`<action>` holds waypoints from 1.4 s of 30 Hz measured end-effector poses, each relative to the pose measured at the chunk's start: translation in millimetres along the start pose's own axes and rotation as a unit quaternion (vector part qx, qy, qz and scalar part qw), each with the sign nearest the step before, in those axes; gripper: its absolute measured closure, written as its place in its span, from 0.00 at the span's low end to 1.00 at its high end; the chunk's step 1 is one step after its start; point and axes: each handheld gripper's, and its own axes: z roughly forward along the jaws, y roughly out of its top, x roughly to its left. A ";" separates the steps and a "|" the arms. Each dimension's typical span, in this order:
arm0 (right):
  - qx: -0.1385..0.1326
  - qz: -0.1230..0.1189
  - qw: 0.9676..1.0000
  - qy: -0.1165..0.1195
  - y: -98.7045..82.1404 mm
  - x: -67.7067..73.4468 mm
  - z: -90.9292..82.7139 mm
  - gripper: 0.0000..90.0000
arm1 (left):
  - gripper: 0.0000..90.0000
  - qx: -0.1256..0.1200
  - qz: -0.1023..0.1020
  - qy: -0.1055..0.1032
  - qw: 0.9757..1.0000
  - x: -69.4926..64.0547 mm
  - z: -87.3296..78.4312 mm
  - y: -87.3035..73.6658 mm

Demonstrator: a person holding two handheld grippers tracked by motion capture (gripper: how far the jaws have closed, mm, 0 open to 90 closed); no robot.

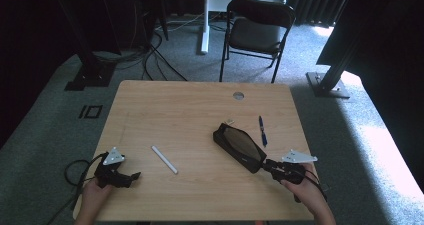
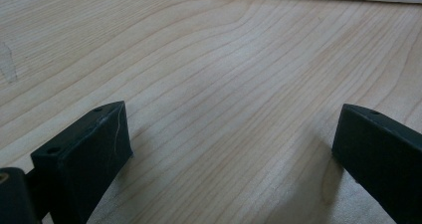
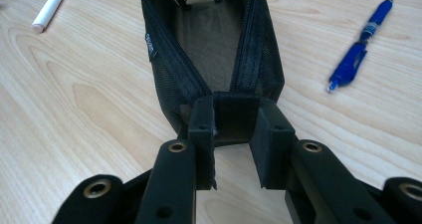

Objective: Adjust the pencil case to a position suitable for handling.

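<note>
Dim, dark around the surface [image 1: 200, 110]; bright daylight patch on floor [image 1: 390, 150] at right. Soft shadows under tongs. Close views sharp mid-frame, blurred at bottom edges.

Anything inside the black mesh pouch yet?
The pouch, gripped at its near end by the right gripper, is unzipped; its visible floor looks bare. The far end and the corners under the zipper edges are hidden.

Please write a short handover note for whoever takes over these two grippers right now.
Right gripper: shut on the end of the open black mesh pencil case, right of the table's centre.
Left gripper: open, empty, at the near left edge.
Blue pen lies just beyond the case; white pen lies between the grippers.
Done: case unzipped and gripped.
Left: probably both pens into the case, then zip it.
</note>
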 end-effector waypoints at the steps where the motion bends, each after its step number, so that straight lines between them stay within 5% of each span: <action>1: 0.000 0.001 1.000 -0.001 -1.3 -0.1 -1.3 0.81 | 0.02 0.000 0.000 0.000 1.000 0.0 0.0 0.0; 24: -0.005 0.015 1.000 -0.007 -18.8 -3.4 -20.9 0.81 | 0.02 0.000 0.000 0.000 1.000 0.0 0.0 0.0; 42: -0.018 0.017 1.000 -0.006 -12.3 -5.4 -22.8 0.62 | 0.02 0.000 0.000 0.000 1.000 0.0 0.1 0.0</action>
